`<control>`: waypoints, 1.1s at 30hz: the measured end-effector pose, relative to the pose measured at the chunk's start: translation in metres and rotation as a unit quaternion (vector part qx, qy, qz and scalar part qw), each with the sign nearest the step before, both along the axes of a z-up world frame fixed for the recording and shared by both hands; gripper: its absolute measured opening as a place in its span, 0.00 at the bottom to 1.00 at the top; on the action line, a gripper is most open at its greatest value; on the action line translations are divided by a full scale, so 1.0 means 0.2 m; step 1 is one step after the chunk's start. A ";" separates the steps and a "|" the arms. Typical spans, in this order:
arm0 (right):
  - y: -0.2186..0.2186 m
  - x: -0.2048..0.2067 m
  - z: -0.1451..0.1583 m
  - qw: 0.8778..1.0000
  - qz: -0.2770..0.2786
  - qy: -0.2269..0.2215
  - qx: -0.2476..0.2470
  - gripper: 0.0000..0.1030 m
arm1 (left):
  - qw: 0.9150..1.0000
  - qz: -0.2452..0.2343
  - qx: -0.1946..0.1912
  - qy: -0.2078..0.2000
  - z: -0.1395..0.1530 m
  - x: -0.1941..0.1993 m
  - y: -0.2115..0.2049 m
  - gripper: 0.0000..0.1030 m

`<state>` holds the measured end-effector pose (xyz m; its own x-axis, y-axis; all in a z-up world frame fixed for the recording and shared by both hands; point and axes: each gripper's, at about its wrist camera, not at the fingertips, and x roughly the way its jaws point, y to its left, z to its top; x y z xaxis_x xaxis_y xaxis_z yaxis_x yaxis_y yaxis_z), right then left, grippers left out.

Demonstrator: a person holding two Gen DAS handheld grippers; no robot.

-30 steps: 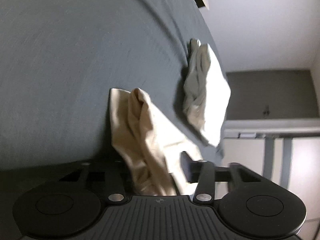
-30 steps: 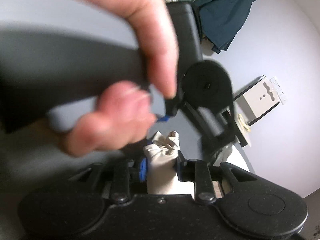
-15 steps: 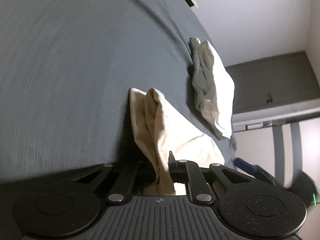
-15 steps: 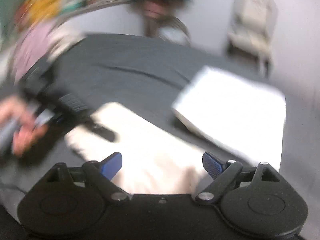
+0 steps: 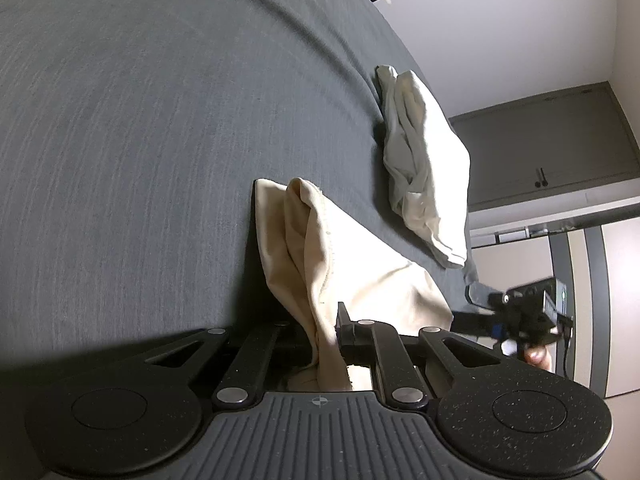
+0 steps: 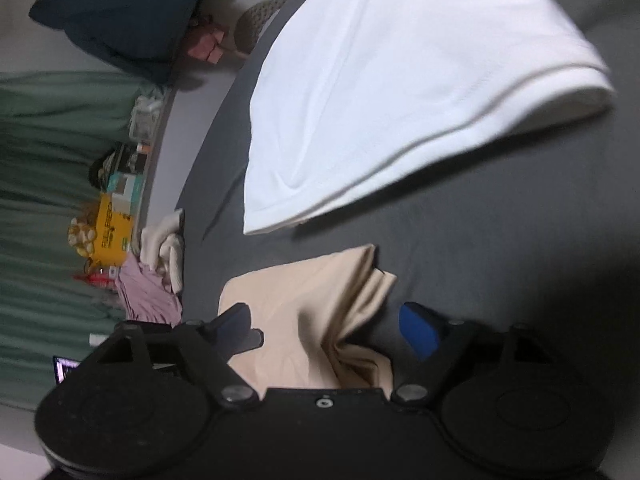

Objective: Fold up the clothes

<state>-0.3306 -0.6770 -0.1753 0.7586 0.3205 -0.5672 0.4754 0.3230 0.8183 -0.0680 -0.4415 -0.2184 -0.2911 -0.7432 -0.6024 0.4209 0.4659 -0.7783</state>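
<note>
While left gripper [image 5: 326, 330] pinches beige garment [image 5: 344, 276], bedsheet [image 5: 140, 140] spreads bare.

1. Left gripper [image 5: 326, 334] clamped on bunched edge of beige cloth [image 5: 332, 264]; cloth rises from dark grey bedsheet [image 5: 140, 120] into jaws.
2. Crumpled white garment [image 5: 424, 168] lies further back, apart from beige one, near bed edge.
3. Right gripper [image 5: 520, 312] at right, off bed edge, blurred; fingertip visible under it.
</note>
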 end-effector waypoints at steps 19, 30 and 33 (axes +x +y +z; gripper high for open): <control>-0.07 0.02 -0.10 0.994 -0.020 -0.007 0.104 0.73 | 1.000 -0.020 0.005 -0.011 0.02 0.01 -0.01 0.12; -0.03 0.06 -0.07 0.997 0.009 0.000 0.075 0.54 | 0.999 -0.021 0.005 -0.030 0.03 -0.02 -0.02 0.12; 0.00 0.12 -0.10 0.998 0.005 -0.001 0.066 0.34 | 0.999 -0.026 0.007 -0.044 0.04 -0.03 -0.03 0.12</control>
<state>-0.3070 -0.6761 -0.1947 0.7565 0.4004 -0.5171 0.4703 0.2164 0.8556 -0.0739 -0.4467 -0.2097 -0.2752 -0.7197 -0.6374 0.5111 0.4521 -0.7311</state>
